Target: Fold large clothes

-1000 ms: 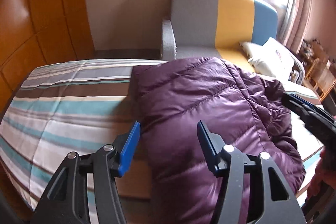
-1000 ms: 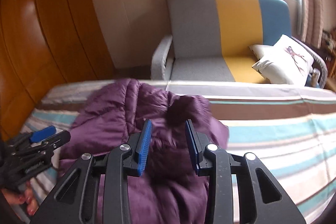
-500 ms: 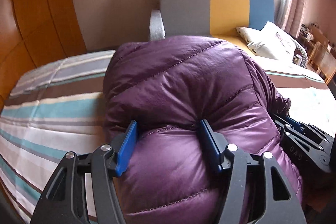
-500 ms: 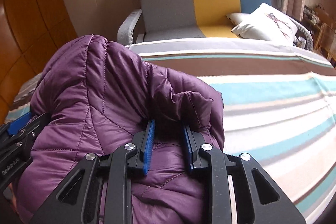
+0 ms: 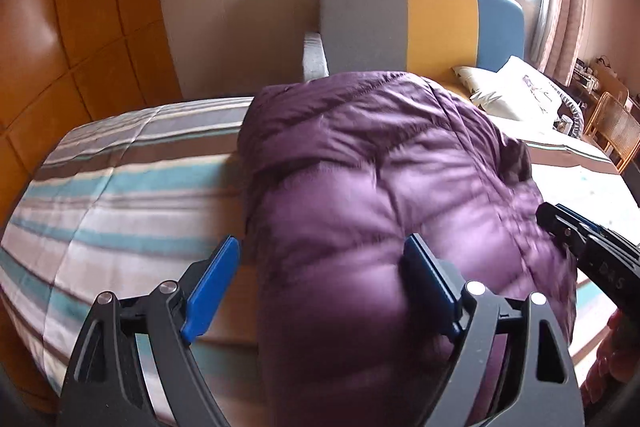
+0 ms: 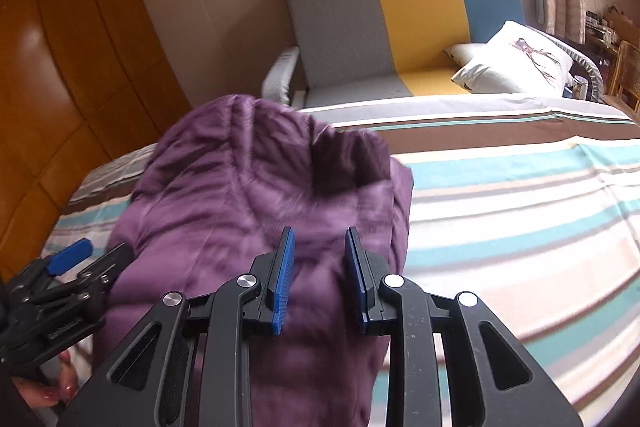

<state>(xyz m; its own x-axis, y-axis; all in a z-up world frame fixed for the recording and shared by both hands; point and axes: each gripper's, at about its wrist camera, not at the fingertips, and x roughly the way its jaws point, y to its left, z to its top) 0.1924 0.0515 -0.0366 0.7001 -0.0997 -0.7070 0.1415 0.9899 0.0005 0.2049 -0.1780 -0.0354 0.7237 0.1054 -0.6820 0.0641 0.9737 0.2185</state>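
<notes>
A purple quilted down jacket lies bunched in a thick folded heap on the striped bed. My left gripper is wide open, its right pad against the jacket's near edge and its left pad over the bedsheet. In the right wrist view the jacket lies just ahead of my right gripper, whose jaws stand open a narrow way with purple fabric seen between the pads, not clamped. The right gripper shows at the right edge of the left wrist view; the left gripper shows at lower left of the right wrist view.
A grey, yellow and blue sofa with white cushions stands beyond the bed under a window. An orange wooden wall panel runs along the left. A wicker chair and clutter sit at far right.
Both grippers have drawn back from the jacket. The right gripper, clamped on the fabric half a second ago, has opened and let go. The jacket now lies lower on the bed.
</notes>
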